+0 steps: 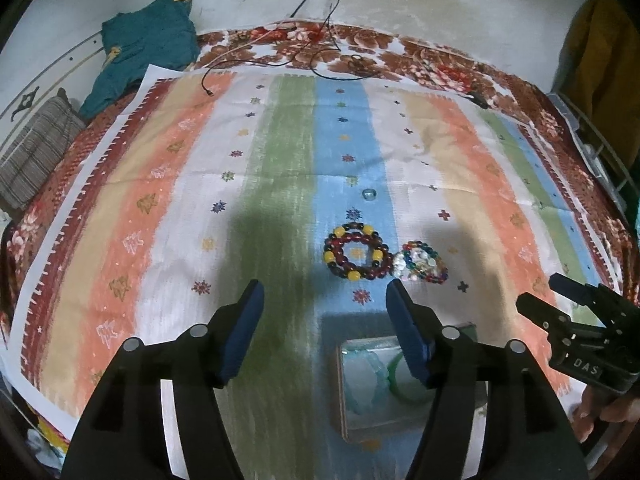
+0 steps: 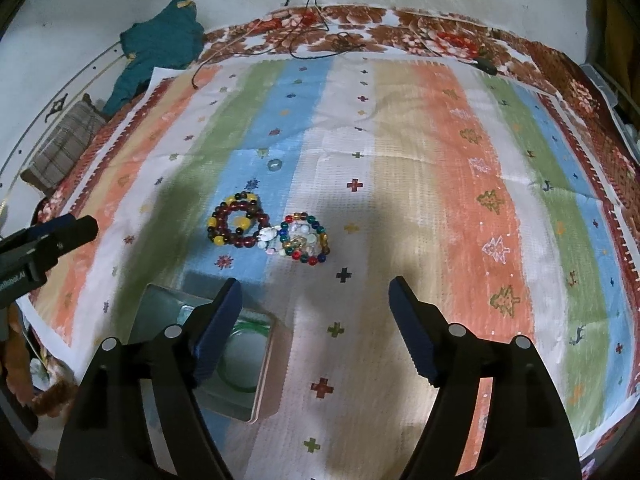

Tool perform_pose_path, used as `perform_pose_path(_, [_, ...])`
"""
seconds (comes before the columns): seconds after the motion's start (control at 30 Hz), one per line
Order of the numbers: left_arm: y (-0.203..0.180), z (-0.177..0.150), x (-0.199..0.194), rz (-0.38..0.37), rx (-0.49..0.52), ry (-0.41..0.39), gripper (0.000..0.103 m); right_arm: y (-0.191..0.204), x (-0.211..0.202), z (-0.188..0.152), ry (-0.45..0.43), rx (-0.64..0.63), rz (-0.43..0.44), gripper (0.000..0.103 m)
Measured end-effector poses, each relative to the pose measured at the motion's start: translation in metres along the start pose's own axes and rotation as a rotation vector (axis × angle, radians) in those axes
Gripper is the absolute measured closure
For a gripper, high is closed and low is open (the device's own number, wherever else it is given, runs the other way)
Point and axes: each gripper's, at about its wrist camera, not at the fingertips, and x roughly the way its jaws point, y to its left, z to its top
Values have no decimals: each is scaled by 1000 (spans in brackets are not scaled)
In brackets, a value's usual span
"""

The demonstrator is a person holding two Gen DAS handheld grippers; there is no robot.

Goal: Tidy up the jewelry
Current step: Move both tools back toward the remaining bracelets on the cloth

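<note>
A dark red and yellow bead bracelet (image 1: 356,257) (image 2: 237,220) lies on the striped cloth. Touching it on the right is a heap of multicoloured and white bead bracelets (image 1: 420,262) (image 2: 299,239). A small clear glass bead (image 1: 368,194) (image 2: 275,165) lies farther back. An open wooden box (image 1: 348,412) (image 2: 262,376) holds a green bangle (image 1: 394,376) (image 2: 240,360) and a pale green piece. My left gripper (image 1: 324,294) is open and empty, above the box, short of the bracelets. My right gripper (image 2: 316,294) is open and empty, right of the box; it also shows in the left wrist view (image 1: 544,292).
The striped cloth (image 2: 440,160) covers a floral bedspread (image 1: 440,64). A teal garment (image 1: 148,44) and a folded checked cloth (image 1: 36,156) lie at the back left. Black cables (image 1: 320,52) trail across the far edge by the wall.
</note>
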Motion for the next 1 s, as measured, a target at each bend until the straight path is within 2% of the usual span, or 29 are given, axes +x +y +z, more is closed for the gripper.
perform_pose_path(0.23, [-1, 10, 19, 30, 19, 26, 38, -4, 17, 9, 31, 0, -13, 27])
perform_pose_path(1.0, [4, 30, 91, 64, 17, 132, 37, -19, 73, 29, 129, 6, -43, 27])
